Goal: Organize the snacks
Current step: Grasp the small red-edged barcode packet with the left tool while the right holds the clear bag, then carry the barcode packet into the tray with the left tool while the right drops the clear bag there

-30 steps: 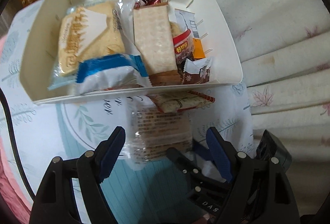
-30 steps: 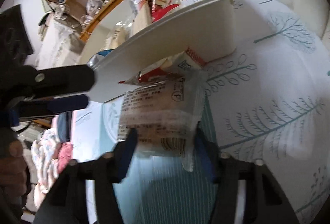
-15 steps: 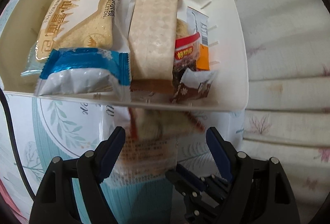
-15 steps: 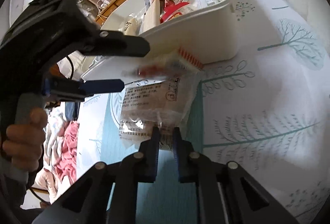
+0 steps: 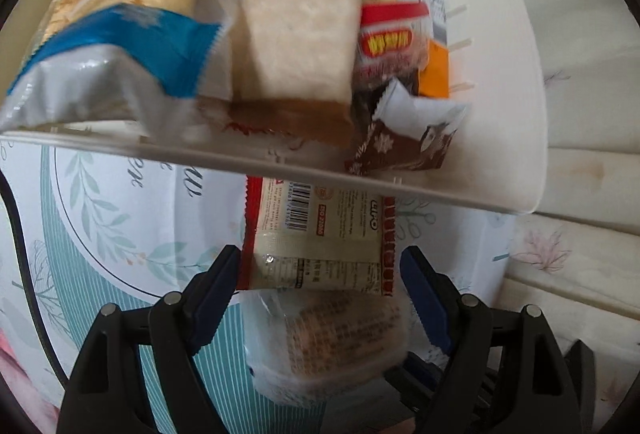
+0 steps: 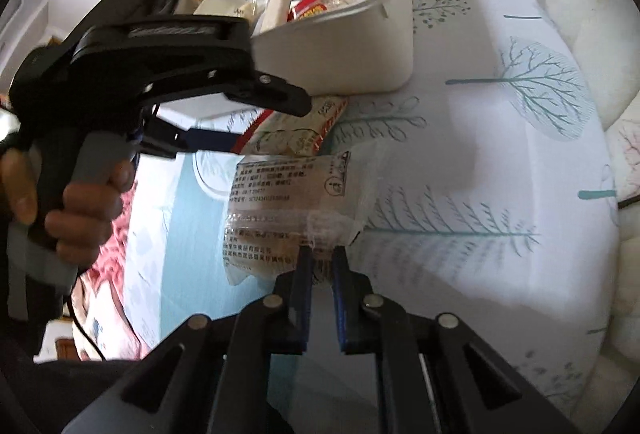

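The clear-wrapped snack pack [image 6: 288, 210] is pinched by its near edge in the right gripper [image 6: 319, 266], jaws pressed nearly together on the wrapper. The left gripper [image 5: 320, 286] is spread wide around the red-edged cracker packet [image 5: 320, 238] at lower centre of the left view, nothing gripped yet. Both packets are sat just outside the white bin [image 5: 500, 154], which lies straight ahead, so the left one looks nearer.

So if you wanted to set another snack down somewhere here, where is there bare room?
Inside the white bin, only the right end, beyond the brown wrapper, is bare; elsewhere packets overlap. The tablecloth right of the clear packet is open. In front of the bin it is crowded: red-edged packet, both grippers.
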The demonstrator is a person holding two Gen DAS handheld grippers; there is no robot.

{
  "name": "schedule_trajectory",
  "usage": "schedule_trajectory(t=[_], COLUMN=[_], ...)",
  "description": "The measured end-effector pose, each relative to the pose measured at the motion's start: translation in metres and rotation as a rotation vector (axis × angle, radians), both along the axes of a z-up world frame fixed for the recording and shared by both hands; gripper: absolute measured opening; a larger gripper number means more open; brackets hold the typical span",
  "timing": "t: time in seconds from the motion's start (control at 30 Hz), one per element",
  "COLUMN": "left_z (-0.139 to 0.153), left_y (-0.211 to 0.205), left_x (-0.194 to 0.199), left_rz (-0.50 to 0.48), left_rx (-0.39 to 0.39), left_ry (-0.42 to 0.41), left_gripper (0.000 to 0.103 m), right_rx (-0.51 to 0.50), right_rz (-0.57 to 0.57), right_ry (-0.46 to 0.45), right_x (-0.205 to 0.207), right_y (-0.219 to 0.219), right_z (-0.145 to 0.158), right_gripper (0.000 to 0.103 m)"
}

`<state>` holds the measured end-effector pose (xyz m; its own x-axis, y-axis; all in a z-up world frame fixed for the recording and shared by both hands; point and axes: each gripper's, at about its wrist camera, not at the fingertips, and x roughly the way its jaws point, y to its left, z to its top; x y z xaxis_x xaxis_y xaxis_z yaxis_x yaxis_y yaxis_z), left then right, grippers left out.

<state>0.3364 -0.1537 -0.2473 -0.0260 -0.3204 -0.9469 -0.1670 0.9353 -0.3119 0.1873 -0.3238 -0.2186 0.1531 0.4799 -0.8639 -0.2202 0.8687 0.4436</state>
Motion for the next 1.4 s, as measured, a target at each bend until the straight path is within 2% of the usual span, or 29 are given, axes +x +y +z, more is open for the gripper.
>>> schedule_trajectory(t=[0.2,0.3,0.43,0.53,0.6,0.63,0.83,1.03,1.17,1.4], left_z=[-0.014,-0.017,-0.018,-0.021,-0.018,-0.017,-0.011,-0.007,-0.002,0.008], left_y=[-0.01,-0.012,-0.022,-0.036,-0.042,-0.043,-0.033,-0.008,0.025,0.083], left_x=[0.002,0.0,0.002,0.001,-0.001,-0.001,-0.015,-0.027,-0.04,-0.068], left_rz=[0.035,0.034,0.016,-0.001,-0.006,-0.009,-0.004,0.033,0.089,0.174], left_rx=[0.075,0.108,0.164,0.223,0.223,0.224,0.204,0.167,0.153,0.152], left_ry=[0.013,-0.002,-0.003,-0.015,-0.037,-0.043,-0.06,-0.054,-0.055,-0.054], left_gripper=[0.08,0.08,0.08,0.075,0.067,0.066,0.051,0.05,0.05,0.05], right_rx=[-0.103,-0.104,-0.102,-0.108,-0.106,-0.107,-0.112,-0.135,-0.157,-0.231], right_rz=[0.088,0.113,0.122,0.105,0.098,0.097,0.116,0.125,0.115,0.066], right_ry=[-0.039,-0.057,-0.024,-0.005,0.004,0.006,0.019,0.026,0.038,0.069], right_x=[-0.005,-0.006,-0.002,0.003,0.007,0.006,0.004,0.006,0.005,0.01], right_y=[-0.004,-0.003,-0.004,-0.007,-0.009,-0.009,0.002,0.018,0.026,0.054], right_z=[0.009,0.013,0.007,0.003,0.002,0.002,0.0,-0.001,-0.002,-0.012], right_gripper=[0.012,0.015,0.047,0.053,0.06,0.062,0.064,0.07,0.073,0.093])
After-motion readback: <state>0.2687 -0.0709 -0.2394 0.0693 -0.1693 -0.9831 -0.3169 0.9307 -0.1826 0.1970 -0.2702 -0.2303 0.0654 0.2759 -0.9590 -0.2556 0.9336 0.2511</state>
